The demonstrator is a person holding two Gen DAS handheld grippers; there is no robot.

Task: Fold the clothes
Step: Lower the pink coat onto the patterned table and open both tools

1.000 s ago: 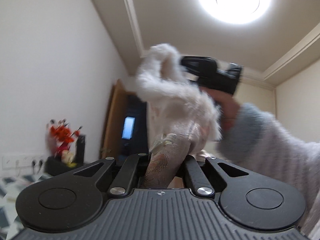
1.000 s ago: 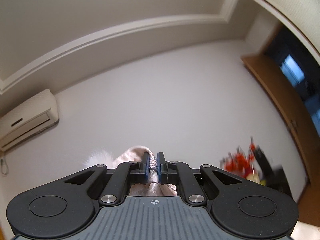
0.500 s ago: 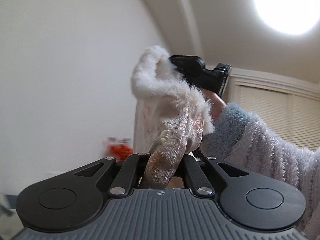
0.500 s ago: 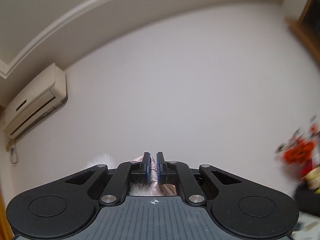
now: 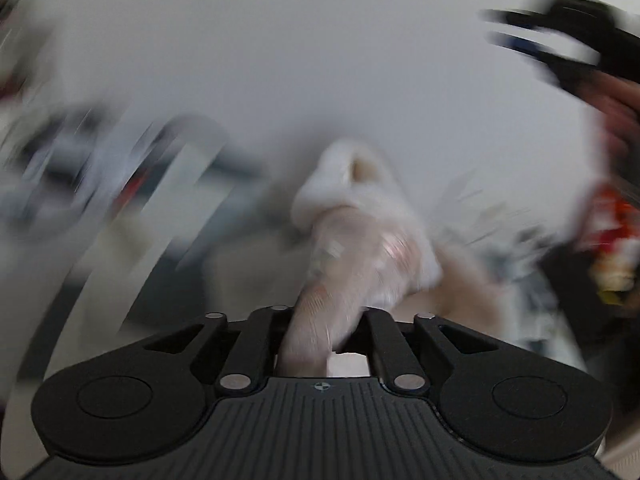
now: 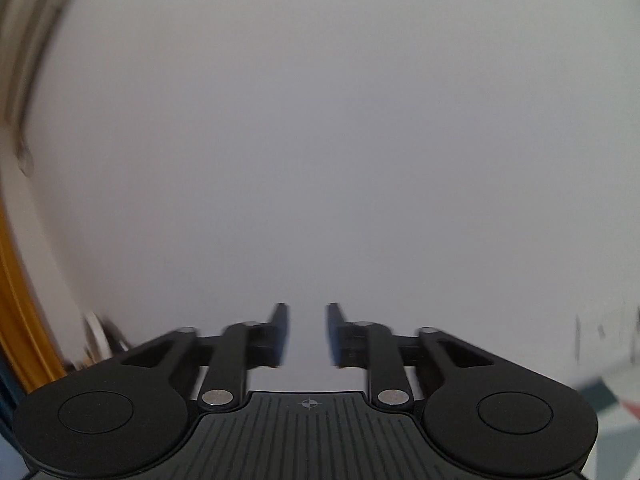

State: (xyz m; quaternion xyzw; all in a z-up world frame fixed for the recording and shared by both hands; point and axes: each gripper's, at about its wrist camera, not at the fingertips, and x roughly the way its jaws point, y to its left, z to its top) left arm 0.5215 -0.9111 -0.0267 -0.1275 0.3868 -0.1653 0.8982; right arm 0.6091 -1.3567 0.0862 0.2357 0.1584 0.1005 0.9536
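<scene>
garment (image 5: 352,248) seemingly sits between opening left jaws, right jaws empty.

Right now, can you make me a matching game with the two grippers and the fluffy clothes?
Things:
1. left gripper
2. right gripper
3. garment
4. wall

States:
A. plain and pale
B. jaws opening, nothing between them
C. white and fluffy, pale pink fabric
D. jaws opening, fabric between them

Pairs: 1-D, 2-B, 3-C, 4-A
</scene>
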